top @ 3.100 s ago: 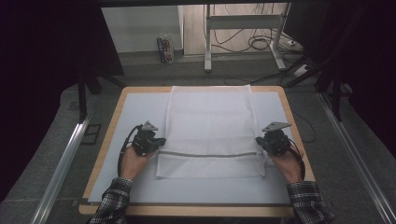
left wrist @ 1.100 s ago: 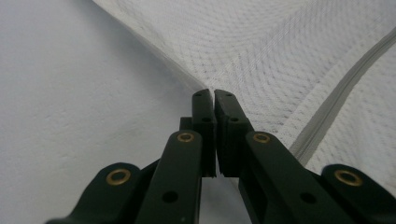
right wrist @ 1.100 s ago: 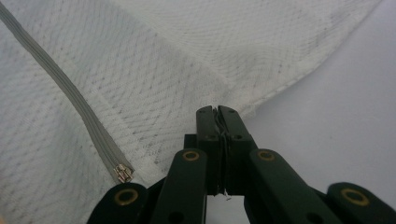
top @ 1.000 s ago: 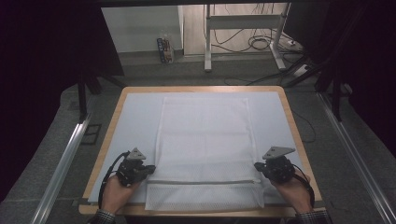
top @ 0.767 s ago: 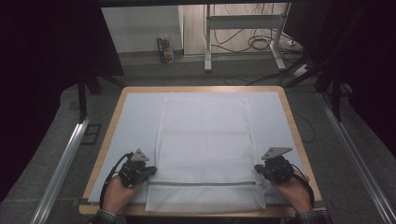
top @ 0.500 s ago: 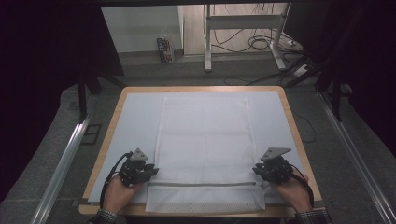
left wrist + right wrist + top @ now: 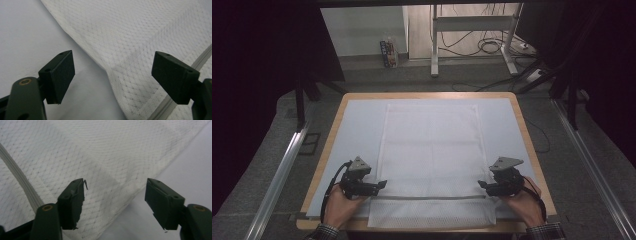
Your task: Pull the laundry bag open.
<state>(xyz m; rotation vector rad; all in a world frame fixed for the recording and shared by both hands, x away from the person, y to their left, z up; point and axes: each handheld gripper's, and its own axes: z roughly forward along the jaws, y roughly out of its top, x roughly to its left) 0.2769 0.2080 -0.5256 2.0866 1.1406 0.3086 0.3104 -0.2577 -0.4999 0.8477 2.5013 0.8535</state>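
**Mesh bag flat on the bench, tongs spread at its near corners**

White mesh laundry bag with a grey zipper lies flat on the pale sheet that covers the wooden-edged bench, stretching away from both tongs. The zipper runs straight across between the two tongs, with a narrow strip of mesh on the person's side of it.

Left tongs sit at the bag's left edge, level with the zipper's end; in the left gripper view the jaws stand wide apart, the cloth edge passing between them, nothing gripped. Right tongs sit at the bag's right edge by the zipper's other end; in the right gripper view these jaws are likewise spread, straddling the mesh border.

Nothing else rests on the sheet near either tongs. Beyond the bench's far edge stand a metal frame's legs, loose cables on the floor and a small box.
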